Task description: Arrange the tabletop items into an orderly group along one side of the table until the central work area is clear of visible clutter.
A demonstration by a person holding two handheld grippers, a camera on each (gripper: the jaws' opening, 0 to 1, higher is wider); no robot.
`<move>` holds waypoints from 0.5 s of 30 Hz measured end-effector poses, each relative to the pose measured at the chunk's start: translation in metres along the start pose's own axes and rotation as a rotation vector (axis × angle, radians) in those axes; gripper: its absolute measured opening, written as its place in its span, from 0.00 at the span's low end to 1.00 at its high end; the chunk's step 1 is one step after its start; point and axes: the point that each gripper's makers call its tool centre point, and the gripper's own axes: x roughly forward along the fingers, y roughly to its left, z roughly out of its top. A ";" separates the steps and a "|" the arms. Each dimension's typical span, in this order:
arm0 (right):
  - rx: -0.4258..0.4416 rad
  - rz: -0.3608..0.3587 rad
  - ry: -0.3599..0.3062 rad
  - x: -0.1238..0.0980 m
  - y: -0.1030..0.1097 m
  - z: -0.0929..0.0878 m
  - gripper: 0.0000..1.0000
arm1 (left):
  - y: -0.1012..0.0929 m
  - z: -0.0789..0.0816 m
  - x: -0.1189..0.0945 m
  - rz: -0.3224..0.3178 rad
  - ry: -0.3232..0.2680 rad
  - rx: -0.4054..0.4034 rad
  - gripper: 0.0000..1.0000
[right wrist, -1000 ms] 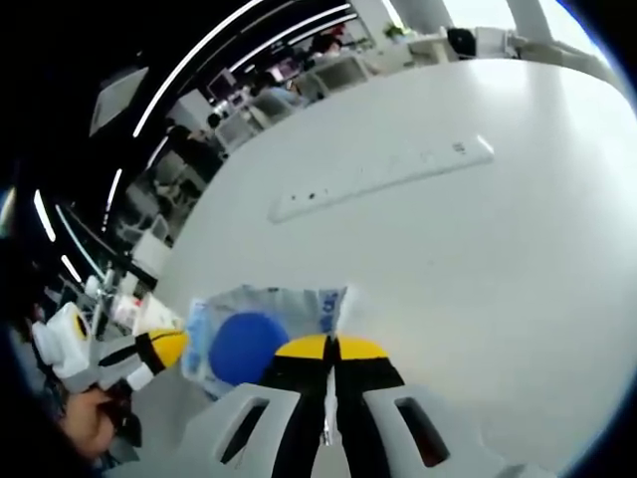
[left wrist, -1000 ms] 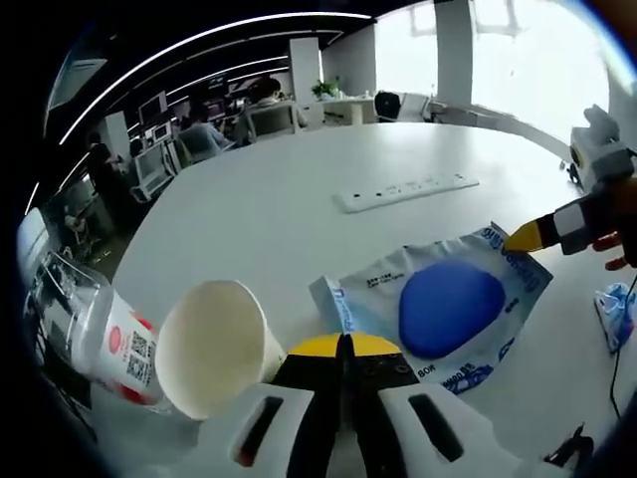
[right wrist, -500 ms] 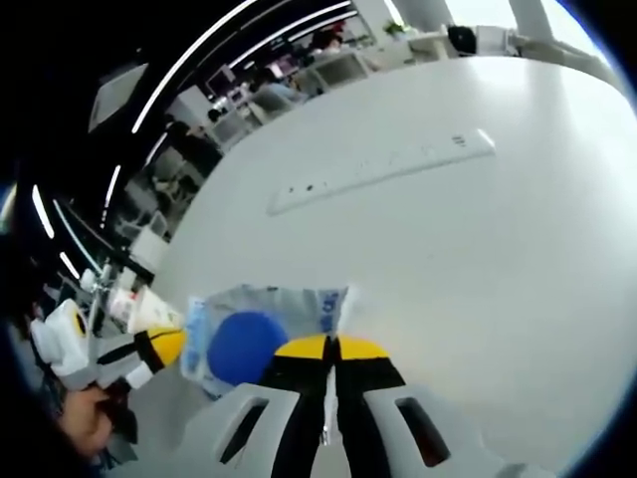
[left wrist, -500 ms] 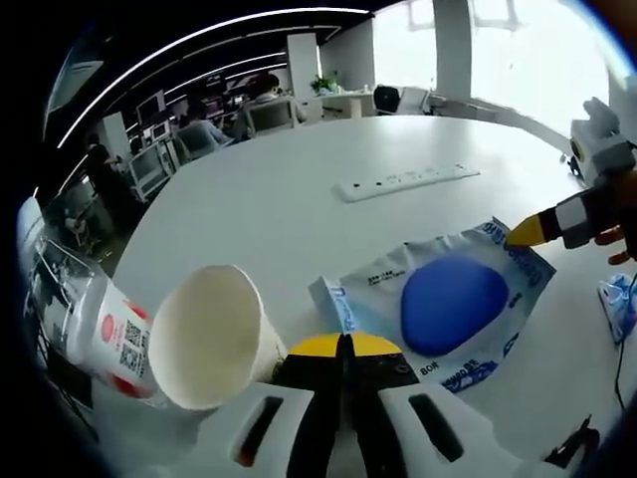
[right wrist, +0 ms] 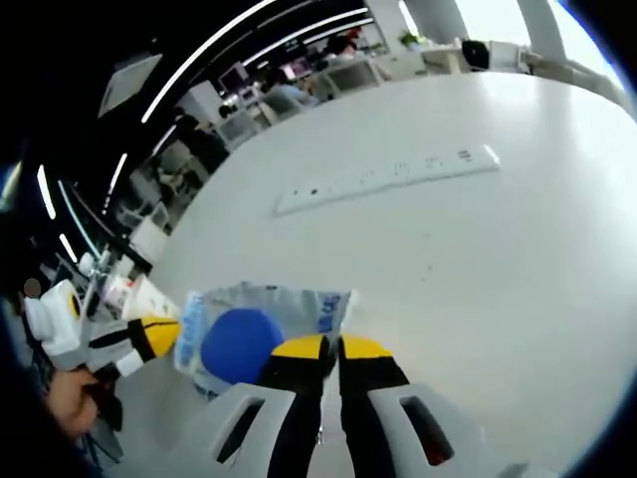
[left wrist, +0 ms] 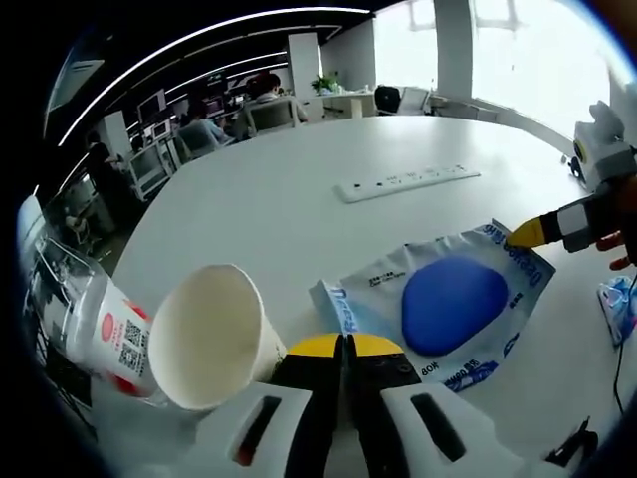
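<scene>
A clear plastic bag with a round blue pad inside lies flat on the white table. My left gripper is shut on the bag's near corner, with a thin slit between its jaws. My right gripper comes in from the right and pinches the opposite corner. In the right gripper view, that gripper grips the corner of the bag, and the left gripper touches its far edge. A paper cup lies on its side to the left of my left jaws, against a red-labelled bottle.
A white power strip lies across the table's middle, also in the right gripper view as the power strip. A blue packet and a black cable sit at the right edge. Office desks and chairs stand beyond the table.
The bag stays held at both corners and has barely shifted. The right gripper view has tilted slightly, and a thin slit now shows between each gripper's jaws. The cup appears a little closer.
</scene>
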 end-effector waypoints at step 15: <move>-0.006 -0.022 -0.083 -0.007 -0.005 0.021 0.05 | -0.002 0.011 -0.008 0.009 -0.029 0.017 0.06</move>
